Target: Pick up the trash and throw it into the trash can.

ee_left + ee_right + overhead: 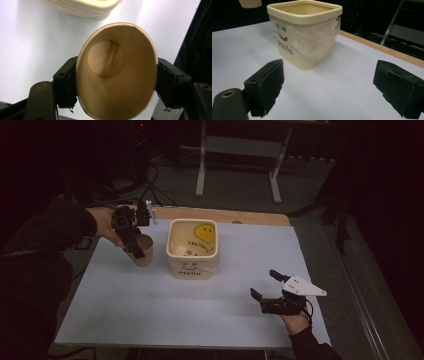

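A brown paper cup (141,251) hangs tilted just left of the cream bin (192,267), with my left gripper (131,242) shut on it. In the left gripper view the cup (117,75) is squeezed to an oval between the two pads (66,85), and its inside is empty. The bin (304,45) carries a smiley and the word "Hello" and has a clear plastic liner. My right gripper (263,283) rests near the table's front right, open, with nothing between its pads (268,82). It faces the bin, and the cup (249,3) shows at the top left of its view.
The white table top (200,310) has a wooden strip (225,215) along its far edge. A metal stand (237,150) and cables (155,185) lie on the floor beyond. A few small pale bits lie inside the bin.
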Motion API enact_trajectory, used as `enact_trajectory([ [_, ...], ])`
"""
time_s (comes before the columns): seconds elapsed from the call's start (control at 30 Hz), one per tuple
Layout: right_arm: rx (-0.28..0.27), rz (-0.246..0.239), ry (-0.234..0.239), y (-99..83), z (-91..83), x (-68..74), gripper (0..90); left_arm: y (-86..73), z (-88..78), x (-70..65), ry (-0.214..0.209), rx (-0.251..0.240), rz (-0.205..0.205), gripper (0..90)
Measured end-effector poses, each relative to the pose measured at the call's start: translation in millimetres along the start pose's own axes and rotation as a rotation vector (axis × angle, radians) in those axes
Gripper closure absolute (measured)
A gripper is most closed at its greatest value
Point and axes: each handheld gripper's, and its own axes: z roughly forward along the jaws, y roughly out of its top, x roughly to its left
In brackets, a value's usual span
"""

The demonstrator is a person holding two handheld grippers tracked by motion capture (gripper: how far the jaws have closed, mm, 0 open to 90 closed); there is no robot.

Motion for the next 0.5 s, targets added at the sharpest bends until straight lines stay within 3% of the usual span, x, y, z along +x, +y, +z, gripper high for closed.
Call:
enact_trajectory([
  [0.5,0.001,0.004,0.003,-0.4,-0.2,-0.6,9.6,23.1,-33.6,2.2,0.038,-0.020,0.028,30.0],
])
